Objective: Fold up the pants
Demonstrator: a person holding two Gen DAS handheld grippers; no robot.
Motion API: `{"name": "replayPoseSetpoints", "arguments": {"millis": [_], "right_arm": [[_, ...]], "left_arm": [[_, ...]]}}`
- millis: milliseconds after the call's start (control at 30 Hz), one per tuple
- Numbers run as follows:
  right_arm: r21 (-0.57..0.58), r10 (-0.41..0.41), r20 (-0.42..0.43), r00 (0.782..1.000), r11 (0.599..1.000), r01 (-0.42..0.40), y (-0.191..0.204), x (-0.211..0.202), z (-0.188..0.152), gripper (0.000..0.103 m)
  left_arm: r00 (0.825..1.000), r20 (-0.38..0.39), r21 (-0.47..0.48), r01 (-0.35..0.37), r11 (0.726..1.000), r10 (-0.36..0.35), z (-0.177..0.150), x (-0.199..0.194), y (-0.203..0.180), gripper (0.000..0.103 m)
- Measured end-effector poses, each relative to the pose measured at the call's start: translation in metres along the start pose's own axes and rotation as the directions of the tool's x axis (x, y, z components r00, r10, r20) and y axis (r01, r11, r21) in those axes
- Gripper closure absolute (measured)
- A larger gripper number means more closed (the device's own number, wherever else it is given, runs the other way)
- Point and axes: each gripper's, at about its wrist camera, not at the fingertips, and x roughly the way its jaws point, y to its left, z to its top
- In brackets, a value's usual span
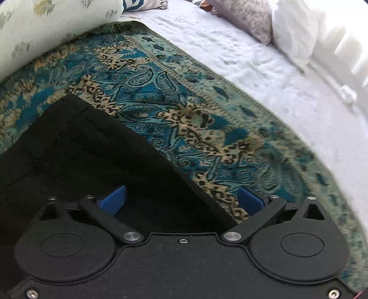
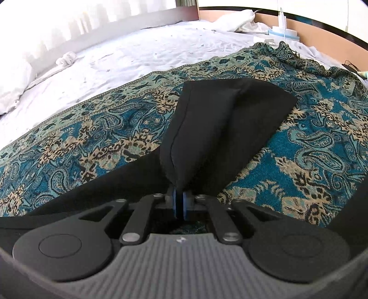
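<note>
Black pants (image 1: 87, 147) lie on a teal paisley blanket (image 1: 184, 110) on a bed. In the left wrist view my left gripper (image 1: 181, 200) is open, its blue pads wide apart above the pants' edge, holding nothing. In the right wrist view my right gripper (image 2: 179, 202) is shut on a bunched fold of the black pants (image 2: 218, 128), lifted off the blanket (image 2: 92, 128) into a ridge. The far end of the pants lies flat beyond.
A white sheet (image 1: 253, 64) covers the bed beyond the blanket. Pillows (image 1: 294, 30) lie at the head; a floral pillow (image 1: 46, 27) is at left. A wooden bed frame (image 2: 310, 25) and white bedding (image 2: 237, 20) are at the far right.
</note>
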Motion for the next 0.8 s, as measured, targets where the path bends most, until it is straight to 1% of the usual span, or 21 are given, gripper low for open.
{"name": "replayPoseSetpoints", "arguments": {"millis": [33,67,100,133,167,200,233,300,400,467,533,567,667,767,800], "right_arm": [[0.001,-0.002,0.002,1.0,1.0,0.002,0.0,0.0,0.0,0.081],[0.002,-0.003,0.004,1.0,1.0,0.003,0.001,0.0,-0.001,0.081],[0.014,-0.002,0.011,1.0,1.0,0.002,0.0,-0.001,-0.001,0.081],[0.031,0.004,0.025,1.0,0.999,-0.005,-0.001,-0.004,-0.002,0.087],[0.04,0.014,0.041,0.999,0.999,-0.016,-0.002,-0.007,-0.003,0.093],[0.049,0.021,0.058,0.998,0.998,-0.024,-0.004,-0.011,-0.004,0.097],[0.063,0.023,0.071,0.997,0.998,-0.027,-0.006,-0.015,-0.005,0.097],[0.095,0.041,0.094,0.995,0.994,-0.05,-0.013,-0.024,-0.005,0.097],[0.133,0.079,0.118,0.99,0.987,-0.094,-0.023,-0.04,-0.004,0.098],[0.144,0.11,0.142,0.984,0.981,-0.13,-0.03,-0.054,-0.005,0.098],[0.154,0.133,0.159,0.978,0.975,-0.158,-0.038,-0.07,-0.009,0.098],[0.155,0.139,0.163,0.977,0.974,-0.165,-0.041,-0.076,-0.012,0.098],[0.159,0.136,0.162,0.977,0.974,-0.162,-0.052,-0.092,-0.025,0.098],[0.207,0.126,0.158,0.979,0.966,-0.157,-0.069,-0.106,-0.043,0.098],[0.225,0.127,0.154,0.98,0.961,-0.16,-0.077,-0.11,-0.05,0.098]], "left_arm": [[1.0,-0.003,0.035,-0.028,0.999,0.028,-0.001,0.002,-0.006,0.003],[0.998,0.004,0.071,-0.065,0.995,0.065,-0.004,0.002,-0.011,0.023],[0.994,0.039,0.101,-0.105,0.989,0.101,-0.009,-0.001,-0.016,0.041],[0.992,0.086,0.119,-0.102,0.988,0.092,-0.014,-0.009,-0.017,0.073],[0.994,0.101,0.127,-0.063,0.99,0.05,-0.016,-0.014,-0.015,0.093],[0.995,0.103,0.13,-0.021,0.991,0.008,-0.017,-0.019,-0.011,0.094],[0.994,0.104,0.126,0.003,0.992,-0.016,-0.017,-0.025,-0.006,0.097],[0.991,0.117,0.116,0.05,0.992,-0.063,-0.016,-0.036,0.007,0.099],[0.978,0.148,0.108,0.13,0.986,-0.145,-0.018,-0.06,0.031,0.099],[0.957,0.18,0.115,0.211,0.971,-0.229,-0.024,-0.085,0.051,0.099],[0.926,0.205,0.112,0.298,0.948,-0.316,-0.035,-0.107,0.078,0.099],[0.915,0.219,0.112,0.322,0.94,-0.339,-0.041,-0.117,0.093,0.099],[0.891,0.258,0.123,0.353,0.927,-0.374,-0.066,-0.143,0.131,0.099],[0.869,0.301,0.136,0.368,0.92,-0.392,-0.091,-0.166,0.17,0.099],[0.865,0.307,0.141,0.372,0.917,-0.398,-0.1,-0.172,0.181,0.099]]}}
